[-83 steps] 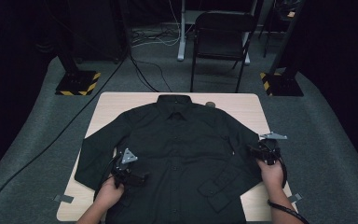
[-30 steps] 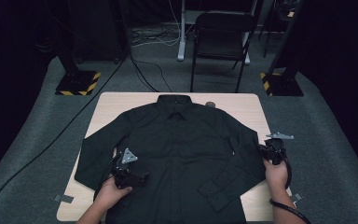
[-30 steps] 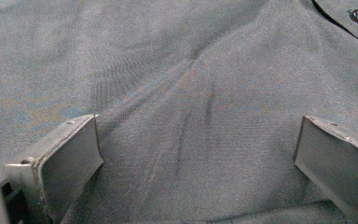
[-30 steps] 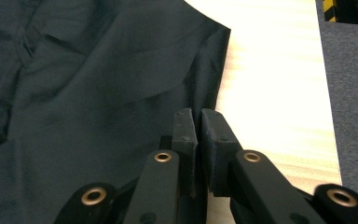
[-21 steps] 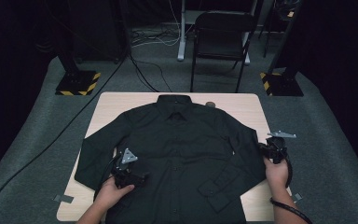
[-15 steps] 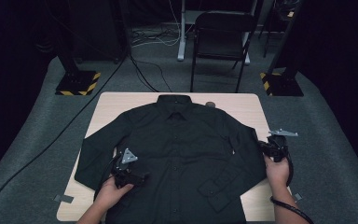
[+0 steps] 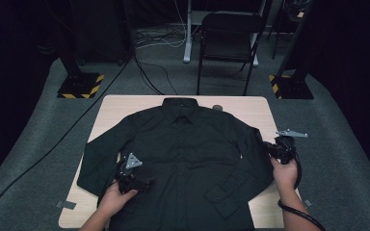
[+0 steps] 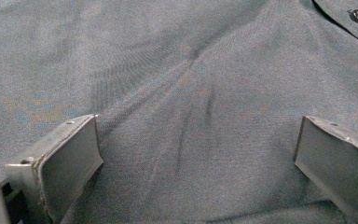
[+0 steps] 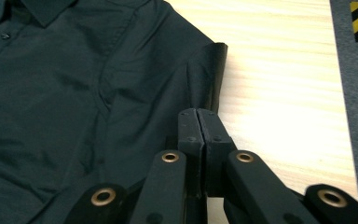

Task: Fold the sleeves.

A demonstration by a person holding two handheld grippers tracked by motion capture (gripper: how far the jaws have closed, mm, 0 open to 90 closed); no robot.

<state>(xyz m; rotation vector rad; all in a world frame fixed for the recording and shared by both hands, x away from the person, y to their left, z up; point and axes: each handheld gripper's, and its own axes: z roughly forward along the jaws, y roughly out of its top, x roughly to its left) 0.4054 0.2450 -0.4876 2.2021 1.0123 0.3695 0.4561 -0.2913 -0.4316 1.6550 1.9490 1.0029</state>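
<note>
A dark button-up shirt [image 7: 188, 154] lies spread flat, front up, on the wooden table [image 7: 120, 108]. My left gripper [image 7: 142, 182] rests on the shirt's lower front, left of the button row. Its jaws stand wide open, and in the left gripper view [image 8: 198, 119] there is only flat fabric [image 8: 191, 70] between them. My right gripper [image 7: 268, 147] is at the shirt's right edge by the sleeve. Its jaws have just closed further and are shut [image 9: 198, 116] on the sleeve's edge, where the cloth [image 9: 74, 84] stands up in a small fold above the table [image 9: 279, 93].
A black chair [image 7: 229, 33] stands beyond the table. Stand bases with yellow-black stripes [image 7: 79, 86] [image 7: 289, 86] flank it. A cable [image 7: 38, 159] runs over the grey floor at the left. A small dark round thing [image 7: 217, 107] lies near the collar.
My right gripper slid out from over the shirt to its right edge, then rose slightly. The left gripper has kept still.
</note>
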